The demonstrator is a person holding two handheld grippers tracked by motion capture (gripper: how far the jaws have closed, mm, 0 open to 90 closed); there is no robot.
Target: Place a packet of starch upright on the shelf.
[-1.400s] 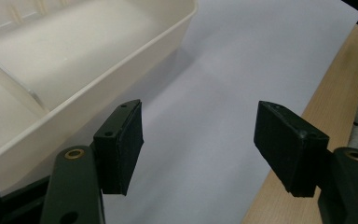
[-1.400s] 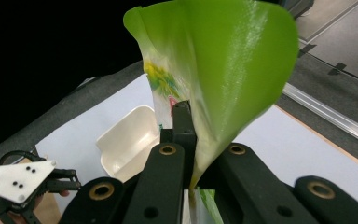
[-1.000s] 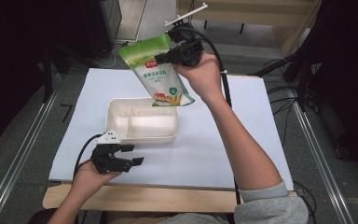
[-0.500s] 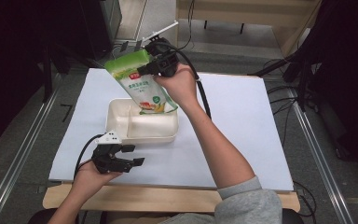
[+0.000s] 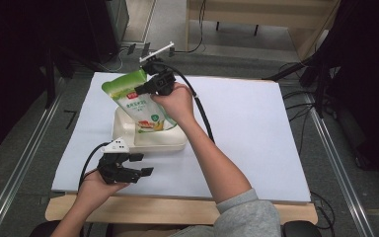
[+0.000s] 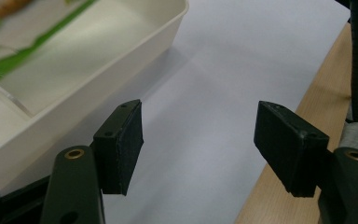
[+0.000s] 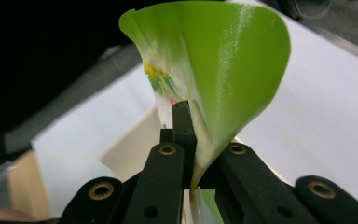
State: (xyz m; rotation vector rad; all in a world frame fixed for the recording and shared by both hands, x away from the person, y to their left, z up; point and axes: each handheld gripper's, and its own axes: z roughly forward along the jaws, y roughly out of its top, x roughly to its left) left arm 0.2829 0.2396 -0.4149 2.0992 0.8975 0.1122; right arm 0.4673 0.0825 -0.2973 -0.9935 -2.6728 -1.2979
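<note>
High view: right hand-held gripper [image 5: 145, 89] pinches green pouch [image 5: 135, 101], its lower end hanging over white tray [image 5: 150, 143] at worktop [image 5: 256, 128] centre-left. Pouch not yet laid down or released. Left hand-held gripper [image 5: 140, 165] spread, empty, near tray.
</note>
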